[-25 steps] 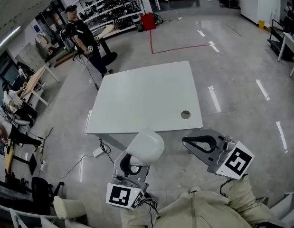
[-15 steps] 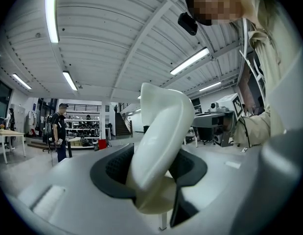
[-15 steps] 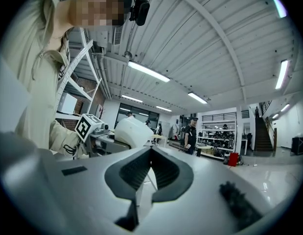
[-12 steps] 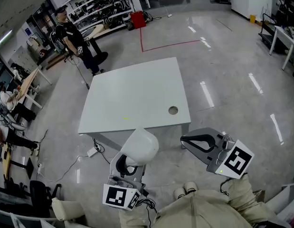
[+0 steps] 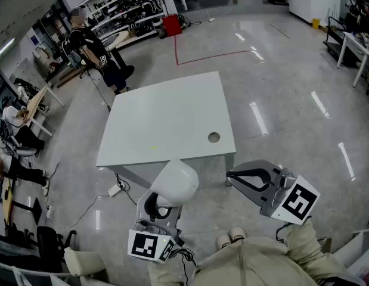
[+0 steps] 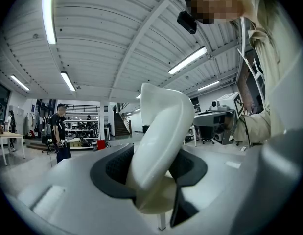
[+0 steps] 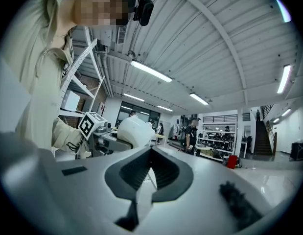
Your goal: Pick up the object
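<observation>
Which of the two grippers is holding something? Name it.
The left gripper: its fingers clamp a smooth white object. The right gripper holds nothing, and its fingers are closed on each other.

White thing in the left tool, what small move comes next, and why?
Probably carry the white object forward toward the table, with the left tool shut on it: it is already lifted, and the right tool is shut, empty.

The left hand-held gripper (image 5: 162, 202) sat near left, pointing away, its jaws clamped on a white curved object (image 5: 179, 183). The right hand-held gripper (image 5: 232, 175), near right, pointed left with jaws together and empty.
</observation>
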A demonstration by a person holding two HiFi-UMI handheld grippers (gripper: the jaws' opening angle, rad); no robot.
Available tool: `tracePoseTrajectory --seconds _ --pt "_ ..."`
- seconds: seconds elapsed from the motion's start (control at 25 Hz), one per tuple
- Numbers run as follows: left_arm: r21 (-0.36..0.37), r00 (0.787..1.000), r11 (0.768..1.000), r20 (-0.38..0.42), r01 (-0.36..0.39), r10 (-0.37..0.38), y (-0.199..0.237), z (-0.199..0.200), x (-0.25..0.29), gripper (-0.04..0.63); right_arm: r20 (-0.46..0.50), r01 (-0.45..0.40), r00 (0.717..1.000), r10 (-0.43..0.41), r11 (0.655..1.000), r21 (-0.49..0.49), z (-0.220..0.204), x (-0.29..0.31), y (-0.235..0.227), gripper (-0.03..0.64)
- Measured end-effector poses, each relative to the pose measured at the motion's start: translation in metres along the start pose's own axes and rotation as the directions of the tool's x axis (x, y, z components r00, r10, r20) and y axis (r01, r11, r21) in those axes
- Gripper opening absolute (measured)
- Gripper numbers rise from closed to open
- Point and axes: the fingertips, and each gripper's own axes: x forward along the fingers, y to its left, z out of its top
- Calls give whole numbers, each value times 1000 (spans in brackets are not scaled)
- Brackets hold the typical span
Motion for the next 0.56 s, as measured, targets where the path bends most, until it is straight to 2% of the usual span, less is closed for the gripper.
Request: tracePoseTrajectory --seconds 0.56 --pt "9 1000 1000 5 5 -5 0 5 -3 196 1 -8 1000 8 1000 -26 9 1 8 3"
